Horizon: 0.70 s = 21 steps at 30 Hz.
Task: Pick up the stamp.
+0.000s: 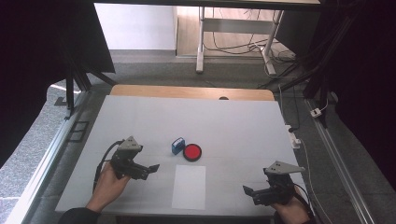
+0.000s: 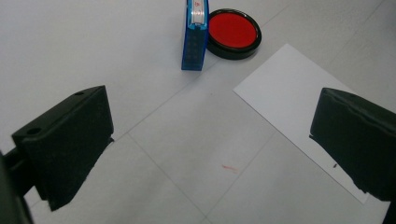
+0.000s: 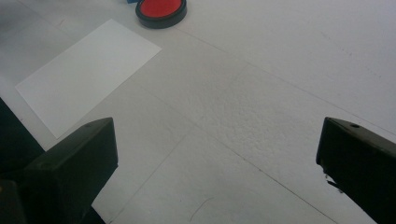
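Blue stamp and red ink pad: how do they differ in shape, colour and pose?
The blue stamp is a narrow box with a white label on top; the red ink pad is a flat round dish with a black rim. The stamp rises higher, while the pad lies low with its ink face open upward. Both sit side by side on the table, beyond the white paper.

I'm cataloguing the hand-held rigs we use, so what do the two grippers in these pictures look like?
Both are black, hand-held tools. The left gripper and the right gripper each carry a grey three-cornered plate on top, and a dark cable loops from the left one. Their fingers are blocky black pads, with small round holes near the top edge. A dark sleeve cuff shows at the bottom of the high view.
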Each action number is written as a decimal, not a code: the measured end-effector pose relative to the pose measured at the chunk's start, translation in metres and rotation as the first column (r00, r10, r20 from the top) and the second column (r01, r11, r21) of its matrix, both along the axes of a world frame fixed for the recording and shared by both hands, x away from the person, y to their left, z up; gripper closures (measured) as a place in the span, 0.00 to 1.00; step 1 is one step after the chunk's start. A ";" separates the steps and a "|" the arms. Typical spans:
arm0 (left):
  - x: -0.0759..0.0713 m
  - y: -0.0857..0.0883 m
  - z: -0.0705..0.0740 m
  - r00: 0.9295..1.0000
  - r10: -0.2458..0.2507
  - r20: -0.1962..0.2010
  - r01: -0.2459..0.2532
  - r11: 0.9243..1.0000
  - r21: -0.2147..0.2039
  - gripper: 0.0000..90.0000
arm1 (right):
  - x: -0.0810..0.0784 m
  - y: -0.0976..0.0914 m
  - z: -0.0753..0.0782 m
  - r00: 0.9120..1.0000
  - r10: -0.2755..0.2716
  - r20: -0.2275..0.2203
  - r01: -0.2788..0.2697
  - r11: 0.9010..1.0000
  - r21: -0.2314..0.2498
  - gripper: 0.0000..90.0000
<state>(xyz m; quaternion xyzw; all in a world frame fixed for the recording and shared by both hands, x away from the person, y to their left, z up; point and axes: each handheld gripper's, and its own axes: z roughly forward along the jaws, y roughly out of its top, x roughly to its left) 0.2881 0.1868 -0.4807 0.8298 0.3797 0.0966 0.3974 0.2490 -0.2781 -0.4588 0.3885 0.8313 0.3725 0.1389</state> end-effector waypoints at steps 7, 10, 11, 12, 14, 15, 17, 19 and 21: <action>0.011 -0.013 0.001 1.000 -0.017 0.008 0.017 1.000 0.016 0.00 | 0.000 0.000 0.000 1.000 0.003 0.001 -0.003 1.000 0.000 0.00; 0.014 -0.017 0.001 1.000 -0.019 0.011 0.019 0.999 0.027 0.00 | 0.000 0.000 0.000 1.000 0.004 0.001 -0.004 1.000 0.000 0.00; 0.018 -0.021 0.002 1.000 -0.024 0.012 0.023 0.999 0.030 0.00 | 0.000 0.000 0.000 1.000 0.005 0.002 -0.005 1.000 0.000 0.00; 0.020 -0.023 0.002 1.000 -0.026 0.013 0.025 0.999 0.032 0.00 | 0.000 0.000 0.000 1.000 0.006 0.003 -0.006 1.000 -0.001 0.00; 0.024 -0.027 0.002 1.000 -0.027 0.014 0.026 0.999 0.035 0.00 | 0.000 0.000 0.000 1.000 0.006 0.003 -0.005 1.000 -0.003 0.00; 0.024 -0.027 0.002 1.000 -0.027 0.014 0.026 0.999 0.035 0.00 | 0.000 0.000 0.000 1.000 0.006 0.003 -0.006 1.000 -0.002 0.00; 0.030 -0.031 0.001 1.000 -0.028 0.010 0.027 0.999 0.039 0.00 | 0.000 0.000 0.000 1.000 0.006 0.003 -0.006 1.000 -0.001 0.00; 0.033 -0.034 0.000 1.000 -0.030 0.011 0.029 0.999 0.045 0.00 | 0.000 0.000 0.000 1.000 0.007 0.003 -0.007 1.000 0.000 0.00; 0.037 -0.037 0.000 0.999 -0.030 0.011 0.029 0.998 0.054 0.00 | 0.000 0.000 0.000 1.000 0.007 0.003 -0.007 1.000 -0.001 0.00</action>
